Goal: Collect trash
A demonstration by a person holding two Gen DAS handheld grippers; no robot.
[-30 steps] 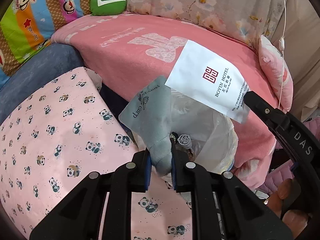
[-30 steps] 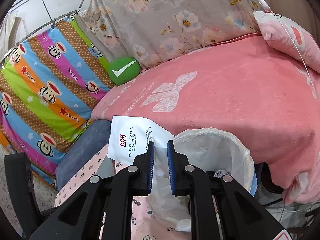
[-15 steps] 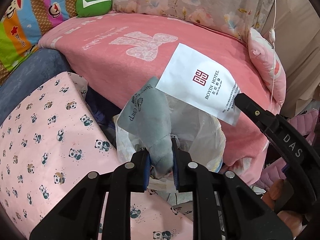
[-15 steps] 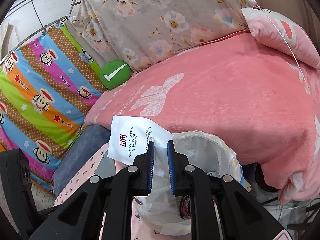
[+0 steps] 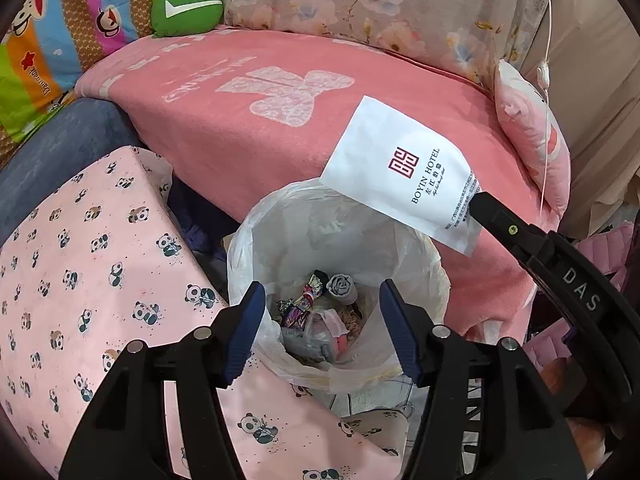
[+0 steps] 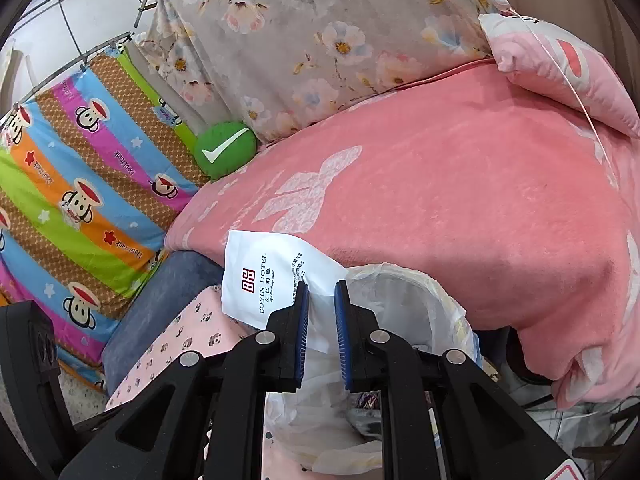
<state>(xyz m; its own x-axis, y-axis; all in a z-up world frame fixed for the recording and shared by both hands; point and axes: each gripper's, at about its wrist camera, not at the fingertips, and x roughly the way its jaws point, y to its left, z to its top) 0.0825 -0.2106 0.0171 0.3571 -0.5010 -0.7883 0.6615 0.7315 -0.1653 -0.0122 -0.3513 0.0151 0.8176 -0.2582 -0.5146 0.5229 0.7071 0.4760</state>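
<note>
My left gripper [image 5: 320,292] hangs over a bin lined with a white bag [image 5: 248,248]. Its jaws are opening and nothing is between them. A grey packet [image 5: 304,342] lies at the bottom of the bin among wrappers and a rolled grey piece. My right gripper [image 6: 321,312] is shut on one edge of a white hotel packet [image 6: 260,276] with a red logo. It holds that packet just above the far rim of the bin bag [image 6: 420,292]. In the left wrist view the white packet [image 5: 400,172] sticks out from the right gripper's tip [image 5: 478,200].
A pink panda-print cushion [image 5: 80,280] lies left of the bin. A pink blanket [image 5: 260,128] covers the bed behind it. A green check-mark cushion [image 5: 186,8], a pink pillow [image 5: 532,148] and a hanging white cord [image 5: 546,80] are further back. A person's fingers [image 5: 580,440] show at lower right.
The left gripper was shut on the grey packet. It has opened, and the packet now lies in the bin. The right gripper still holds the white packet in the same place.
</note>
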